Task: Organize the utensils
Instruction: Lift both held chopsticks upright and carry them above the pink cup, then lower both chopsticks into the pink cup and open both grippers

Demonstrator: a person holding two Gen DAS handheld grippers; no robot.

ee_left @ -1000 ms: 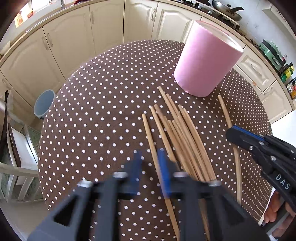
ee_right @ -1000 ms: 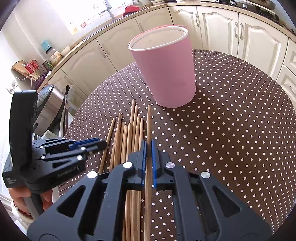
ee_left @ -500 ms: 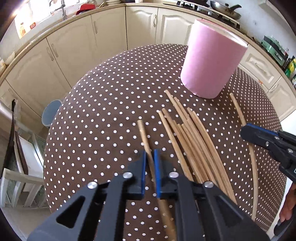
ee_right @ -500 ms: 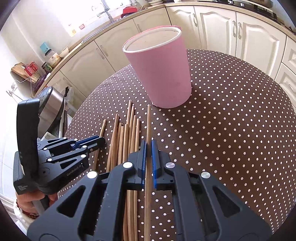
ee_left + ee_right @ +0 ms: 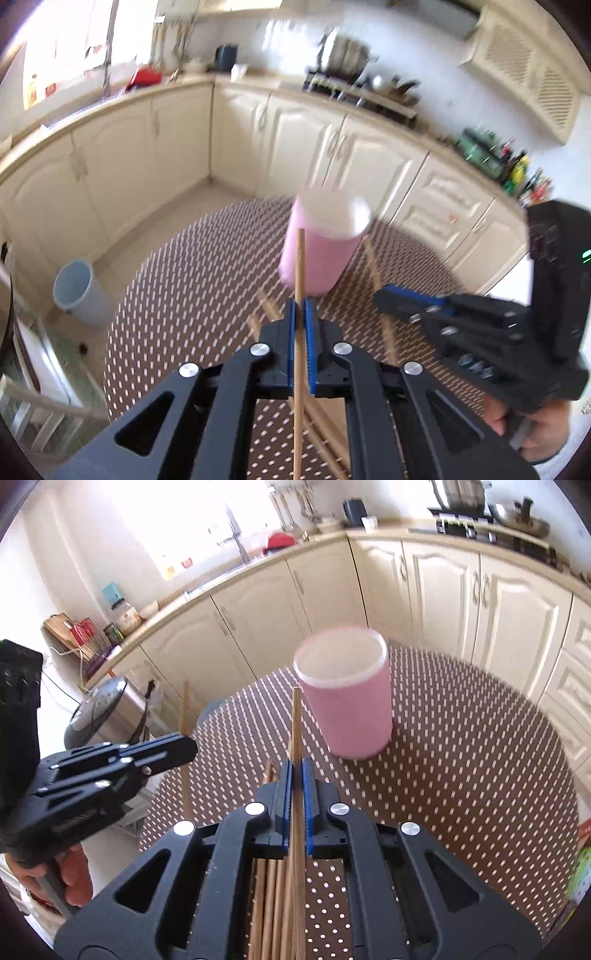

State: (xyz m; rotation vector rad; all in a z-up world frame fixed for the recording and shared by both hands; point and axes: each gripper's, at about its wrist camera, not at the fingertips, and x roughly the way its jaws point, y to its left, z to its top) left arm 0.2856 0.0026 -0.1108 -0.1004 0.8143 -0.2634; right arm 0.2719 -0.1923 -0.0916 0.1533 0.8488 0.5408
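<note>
Each gripper held one wooden chopstick, both lifted clear of the table. The left gripper (image 5: 300, 314) was clenched on its chopstick (image 5: 299, 266), which ran up between the blue pads and ended in front of the pink cup (image 5: 321, 251). The right gripper (image 5: 296, 775) was likewise clamped on a chopstick (image 5: 296, 723), whose tip reached level with the cup's rim (image 5: 341, 672) just to its left.

The remaining chopsticks (image 5: 271, 878) lay bunched together on the polka-dot tablecloth (image 5: 461, 775), toward the near edge of the round table, under the right gripper's jaws. The pink cup stood upright on the far half of the table, well apart from the bundle.

Seen from the right wrist, the left gripper (image 5: 184, 744) hung out beyond the table's left edge, its chopstick (image 5: 185, 709) upright, a hand (image 5: 72, 875) gripping its handle. Cream cabinets (image 5: 443, 590) curved behind the table. A grey bin (image 5: 79, 291) stood on the floor past the far left edge.
</note>
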